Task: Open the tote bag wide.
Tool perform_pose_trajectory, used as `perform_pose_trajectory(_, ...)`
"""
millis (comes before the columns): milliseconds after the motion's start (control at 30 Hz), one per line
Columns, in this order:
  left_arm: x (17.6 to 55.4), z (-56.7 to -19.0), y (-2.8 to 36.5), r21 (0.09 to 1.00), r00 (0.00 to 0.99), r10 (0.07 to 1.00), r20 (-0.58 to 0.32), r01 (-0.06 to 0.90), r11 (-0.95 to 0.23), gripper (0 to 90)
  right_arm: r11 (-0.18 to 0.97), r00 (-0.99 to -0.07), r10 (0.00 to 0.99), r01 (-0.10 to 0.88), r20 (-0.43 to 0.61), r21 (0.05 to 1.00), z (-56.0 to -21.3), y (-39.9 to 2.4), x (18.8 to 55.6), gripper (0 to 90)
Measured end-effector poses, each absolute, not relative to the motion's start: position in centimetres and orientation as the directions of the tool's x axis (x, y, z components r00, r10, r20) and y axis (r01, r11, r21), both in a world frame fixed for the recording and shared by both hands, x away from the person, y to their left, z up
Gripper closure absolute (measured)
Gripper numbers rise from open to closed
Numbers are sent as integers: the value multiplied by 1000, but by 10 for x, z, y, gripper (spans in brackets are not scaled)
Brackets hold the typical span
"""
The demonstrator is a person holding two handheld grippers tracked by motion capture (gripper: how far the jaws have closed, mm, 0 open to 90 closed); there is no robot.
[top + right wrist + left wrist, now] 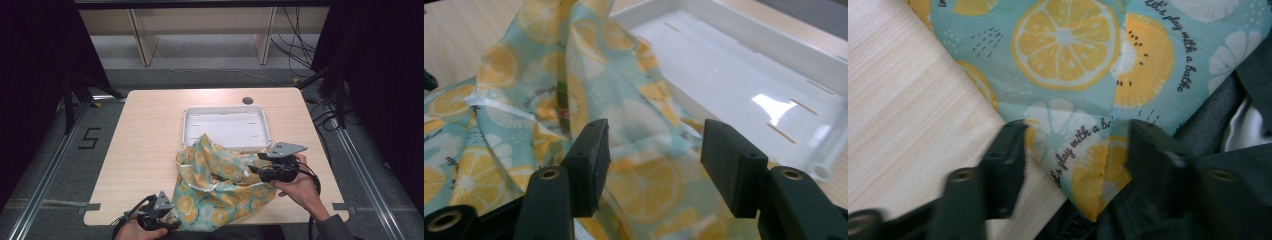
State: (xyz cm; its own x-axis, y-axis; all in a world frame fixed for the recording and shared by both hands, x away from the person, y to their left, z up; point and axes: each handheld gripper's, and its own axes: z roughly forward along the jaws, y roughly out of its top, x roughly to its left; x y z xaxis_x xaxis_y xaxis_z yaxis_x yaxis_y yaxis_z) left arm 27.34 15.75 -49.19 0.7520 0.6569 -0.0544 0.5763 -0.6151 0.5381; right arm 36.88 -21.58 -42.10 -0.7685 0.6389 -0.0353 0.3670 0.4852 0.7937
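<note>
A crumpled teal cloth [215, 185] printed with orange slices lies on the near half of the wooden table, its far end draped over the front rim of a white tray [222, 109]. My left gripper [172, 222] sits at the table's near edge by the cloth's near-left corner. In the left gripper view the pointed corner of the cloth [1068, 45] lies between the parted jaws of that gripper [1075, 150], with gaps on both sides. My right gripper [252, 169] stands open at the cloth's right side. Its jaws [654, 150] hover over the cloth [549, 80] beside the tray [734, 70].
The tray stands empty at the table's middle, just short of a round cable hole [247, 100]. Bare wood [145, 145] spreads left of the cloth. Dark clothing [1198, 220] shows below the table's near edge. Wooden shelving and floor cables lie beyond the table.
</note>
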Motion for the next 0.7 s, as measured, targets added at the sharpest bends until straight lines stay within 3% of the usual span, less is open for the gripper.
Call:
perform_pose_trajectory(133, 278, -495, 157, 526, 777, 629, -29, 547, -652, 751, 532, -810, 585, 344, -42, 774, -428, -198, 377, 424)
perform_pose_trajectory(267, 283, -493, 158, 532, 782, 623, -7, 530, -660, 869, 554, -830, 556, 330, -44, 764, -430, -184, 385, 425)
perform_pose_trajectory(333, 286, -493, 160, 532, 782, 623, 14, 522, -667, 885, 579, -839, 543, 340, -39, 741, -432, -177, 390, 514)
perform_pose_trajectory(433, 293, -491, 163, 537, 777, 629, 33, 517, -667, 888, 610, -865, 502, 344, -12, 714, -437, -173, 395, 778)
perform_pose_trajectory(467, 293, -491, 163, 537, 777, 629, 33, 517, -667, 890, 610, -865, 502, 344, -12, 714, -437, -173, 395, 778)
perform_pose_trajectory(500, 299, -489, 166, 539, 768, 637, 65, 510, -670, 890, 643, -858, 512, 352, -39, 680, -438, -176, 395, 883)
perform_pose_trajectory(700, 321, -490, 166, 541, 760, 636, 137, 480, -691, 890, 670, -847, 525, 350, -85, 655, -430, -200, 387, 900)
